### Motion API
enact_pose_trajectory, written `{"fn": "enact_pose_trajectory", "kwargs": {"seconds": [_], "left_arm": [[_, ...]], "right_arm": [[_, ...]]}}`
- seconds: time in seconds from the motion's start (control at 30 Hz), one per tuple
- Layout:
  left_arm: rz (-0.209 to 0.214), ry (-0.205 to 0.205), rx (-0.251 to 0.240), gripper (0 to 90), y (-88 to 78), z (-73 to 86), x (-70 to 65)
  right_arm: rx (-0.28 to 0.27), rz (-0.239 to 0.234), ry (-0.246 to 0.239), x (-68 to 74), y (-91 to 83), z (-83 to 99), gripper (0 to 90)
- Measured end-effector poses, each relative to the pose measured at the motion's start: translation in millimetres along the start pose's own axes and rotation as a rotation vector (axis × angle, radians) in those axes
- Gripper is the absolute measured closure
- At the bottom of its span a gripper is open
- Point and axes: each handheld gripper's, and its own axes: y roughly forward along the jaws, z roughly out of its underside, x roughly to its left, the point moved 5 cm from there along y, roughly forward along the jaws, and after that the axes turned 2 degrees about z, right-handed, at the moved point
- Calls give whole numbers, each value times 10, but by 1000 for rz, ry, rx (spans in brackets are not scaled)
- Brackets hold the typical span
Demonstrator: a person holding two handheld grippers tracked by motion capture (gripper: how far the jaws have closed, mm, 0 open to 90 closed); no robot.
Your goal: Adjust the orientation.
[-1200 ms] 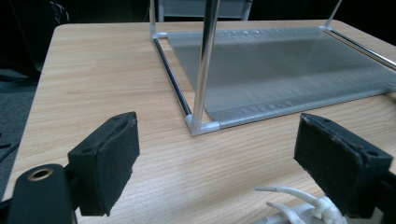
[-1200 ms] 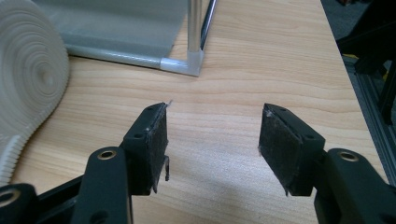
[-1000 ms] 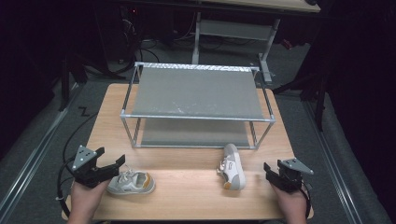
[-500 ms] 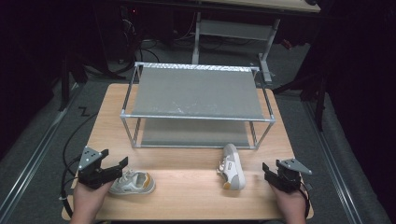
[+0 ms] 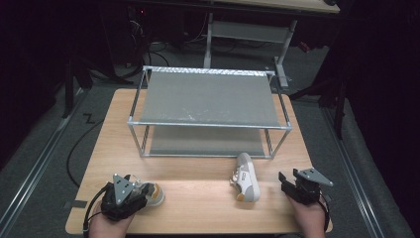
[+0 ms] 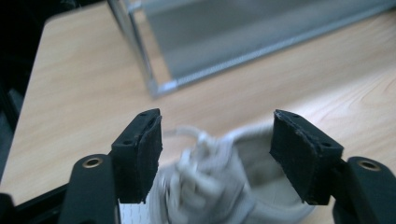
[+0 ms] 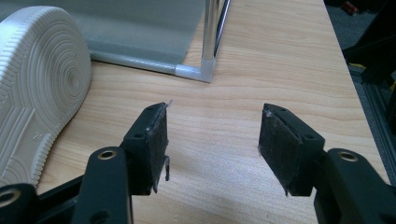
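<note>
Tool in the left hand (image 5: 130,191) is sitting over the grey sneaker (image 6: 219,177) at the near left of the wooden surface (image 5: 198,198). Its jaws have just been closing, with the sneaker's laced upper between them; the pads (image 6: 140,154) are standing partly open, and contact is not discernible. The right tool (image 7: 212,149) is resting near the right edge with jaws wide apart, holding nothing. A white sneaker (image 5: 246,176) is lying on its side just beside it, in front of the metal shoe rack (image 5: 208,99).
</note>
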Motion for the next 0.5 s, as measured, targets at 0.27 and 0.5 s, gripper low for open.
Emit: {"fn": "enact_pose_trajectory", "kwargs": {"seconds": [0.27, 0.5], "left_arm": [[23, -23, 57, 552, 138, 134, 29], [-14, 36, 55, 694, 160, 109, -33]], "right_arm": [[-5, -6, -8, 22, -11, -9, 422], [1, -19, 8, 13, 10, 2, 424]]}}
